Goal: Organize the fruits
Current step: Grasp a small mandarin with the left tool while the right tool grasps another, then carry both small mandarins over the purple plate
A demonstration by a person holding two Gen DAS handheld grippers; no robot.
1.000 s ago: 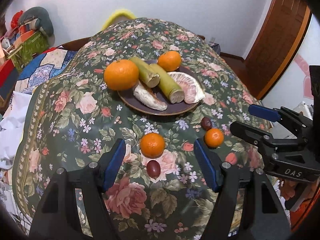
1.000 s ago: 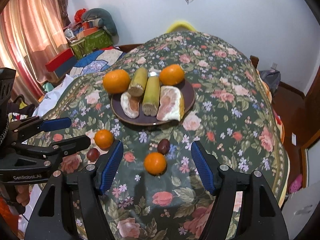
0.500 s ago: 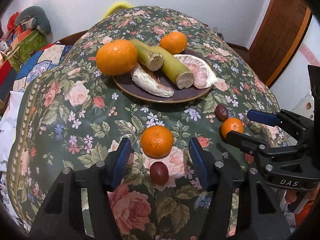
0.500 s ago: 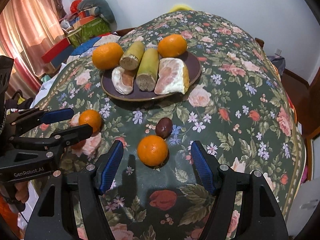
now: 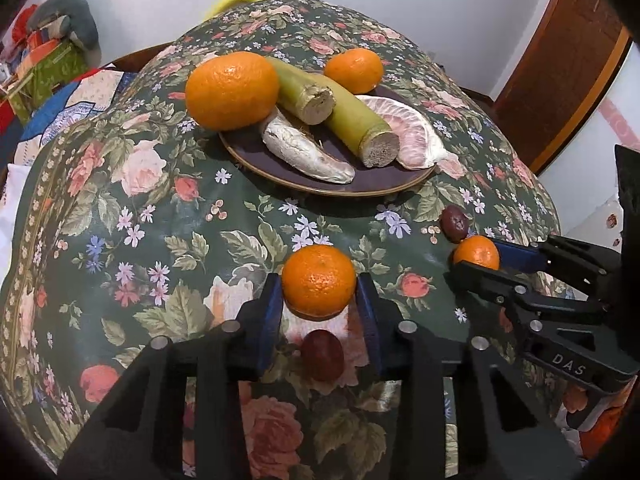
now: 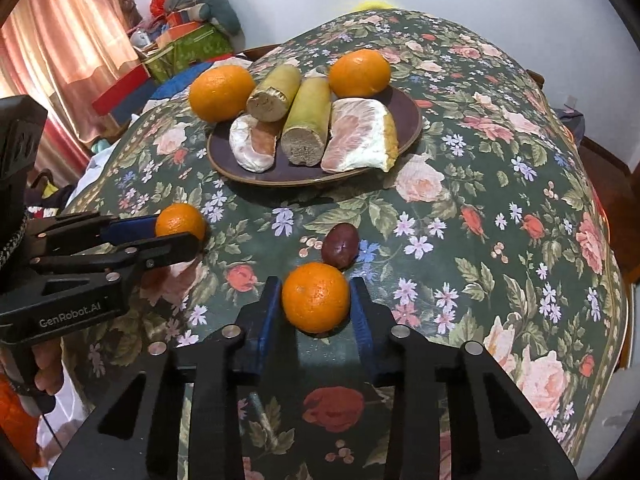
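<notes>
A brown plate [image 5: 280,178] [image 6: 224,160] holds two oranges, two sugarcane pieces and two pomelo pieces. My left gripper [image 5: 319,294] has its blue pads touching both sides of a small orange [image 5: 319,280] on the floral cloth; this gripper and orange also show in the right wrist view [image 6: 176,232] [image 6: 178,220]. A dark red date [image 5: 322,354] lies between the left fingers, behind that orange. My right gripper [image 6: 316,304] grips a second small orange [image 6: 315,298], also seen in the left wrist view [image 5: 476,252]. Another date [image 6: 340,244] [image 5: 454,222] lies just beyond it.
The round table is covered by a dark green floral cloth [image 6: 480,200] that drops away at the edges. Boxes and bags [image 6: 180,44] are stacked at the back left by a curtain. A wooden door [image 5: 560,80] stands at the right.
Both grippers have moved forward and down, and their jaws have closed in from wide open onto the two small oranges on the cloth.
</notes>
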